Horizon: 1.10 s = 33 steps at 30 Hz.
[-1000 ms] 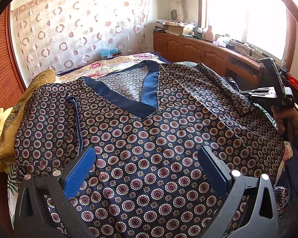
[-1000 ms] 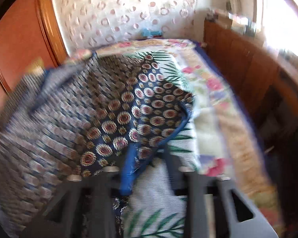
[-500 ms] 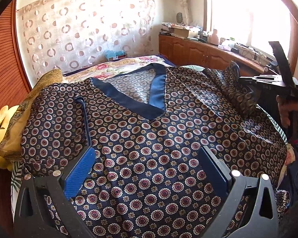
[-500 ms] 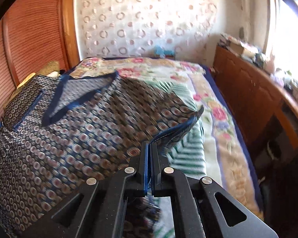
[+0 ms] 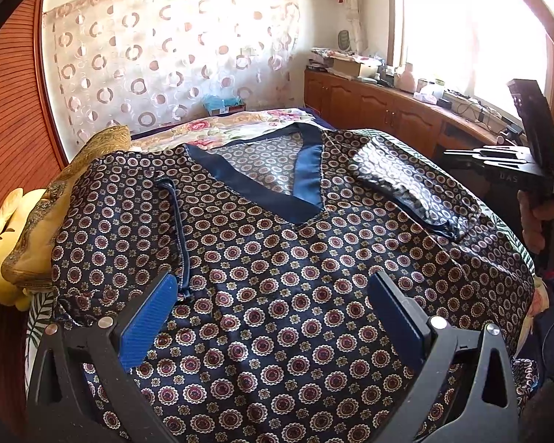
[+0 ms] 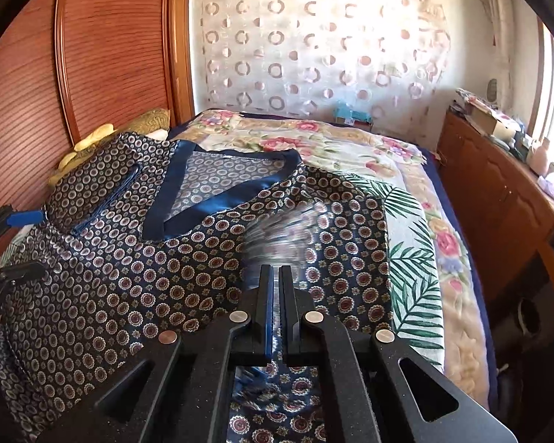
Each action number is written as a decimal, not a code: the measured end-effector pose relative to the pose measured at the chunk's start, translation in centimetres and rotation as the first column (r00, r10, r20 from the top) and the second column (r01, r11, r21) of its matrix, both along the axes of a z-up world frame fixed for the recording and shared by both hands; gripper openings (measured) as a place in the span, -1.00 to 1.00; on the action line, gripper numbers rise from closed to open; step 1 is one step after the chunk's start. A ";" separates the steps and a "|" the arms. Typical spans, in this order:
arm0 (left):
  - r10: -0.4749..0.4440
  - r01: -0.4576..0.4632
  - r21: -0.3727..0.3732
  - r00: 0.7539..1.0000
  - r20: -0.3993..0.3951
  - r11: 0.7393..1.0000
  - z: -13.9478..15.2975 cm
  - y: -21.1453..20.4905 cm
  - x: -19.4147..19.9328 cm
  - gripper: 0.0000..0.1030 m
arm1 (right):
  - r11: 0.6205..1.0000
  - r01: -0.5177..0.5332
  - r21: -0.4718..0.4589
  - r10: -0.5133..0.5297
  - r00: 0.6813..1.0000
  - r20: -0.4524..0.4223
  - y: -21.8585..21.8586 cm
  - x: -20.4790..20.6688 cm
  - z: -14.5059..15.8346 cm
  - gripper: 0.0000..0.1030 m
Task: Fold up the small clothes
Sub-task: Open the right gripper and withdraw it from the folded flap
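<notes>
In the left wrist view, my left gripper point(image 5: 273, 288) hangs over the lower middle of the frame with its jaws wide and nothing between them. Under it the patterned shirt point(image 5: 277, 243) lies face up on the bed point(image 5: 240, 125), neck toward the top. The left sleeve point(image 5: 129, 221) is turned in over the chest, and the right sleeve point(image 5: 410, 184) lies across the front at the upper right. I judge both sleeve folds done; the body fold from hem to neck is left. My right gripper point(image 5: 458, 158) is at the right edge, apart from the cloth.

In the right wrist view, the right gripper point(image 6: 275, 277) sits low in the centre. Its jaws have just been opening and stand at a narrow slit. Nothing is pinched in them; blurred cloth is just ahead of the tips. The shirt fills the left and centre.

I see no basket for clothes. A cardboard box point(image 6: 487, 118) stands on the wooden cabinet point(image 6: 498, 192) at the right; what is in it I cannot tell.
</notes>
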<state>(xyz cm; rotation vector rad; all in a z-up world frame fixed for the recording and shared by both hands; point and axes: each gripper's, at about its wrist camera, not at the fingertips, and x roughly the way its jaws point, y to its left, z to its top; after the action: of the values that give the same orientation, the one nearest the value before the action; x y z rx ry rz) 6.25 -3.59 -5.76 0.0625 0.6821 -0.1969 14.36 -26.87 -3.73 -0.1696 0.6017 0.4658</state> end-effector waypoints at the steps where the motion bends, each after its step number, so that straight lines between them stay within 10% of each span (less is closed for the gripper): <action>1: 0.004 -0.004 -0.002 1.000 0.001 1.000 0.0 0.2 0.0 1.00 | 1.000 0.003 0.004 -0.003 1.000 0.000 -0.5 -0.1 -0.1 -0.56; 4: 0.016 -0.016 -0.014 1.000 0.004 1.000 0.0 0.7 0.1 1.00 | 0.999 0.041 0.001 -0.041 0.999 -0.010 -1.7 -0.1 0.0 -0.17; 25: 0.148 -0.148 -0.017 0.989 0.007 0.989 0.5 6.8 4.4 1.00 | 0.993 0.109 -0.042 -0.114 0.980 -0.165 -2.6 12.8 -2.9 -0.17; 33: 0.197 -0.197 0.011 0.980 0.007 0.980 0.8 9.4 7.2 1.00 | 0.997 0.079 -0.001 -0.078 0.980 -0.183 -3.7 14.0 -4.0 -0.67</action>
<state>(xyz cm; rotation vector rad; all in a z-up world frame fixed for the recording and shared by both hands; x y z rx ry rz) 13.44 5.85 -5.00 0.0062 0.6795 -0.0025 28.39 -30.57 -7.75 -0.0968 0.7837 0.4091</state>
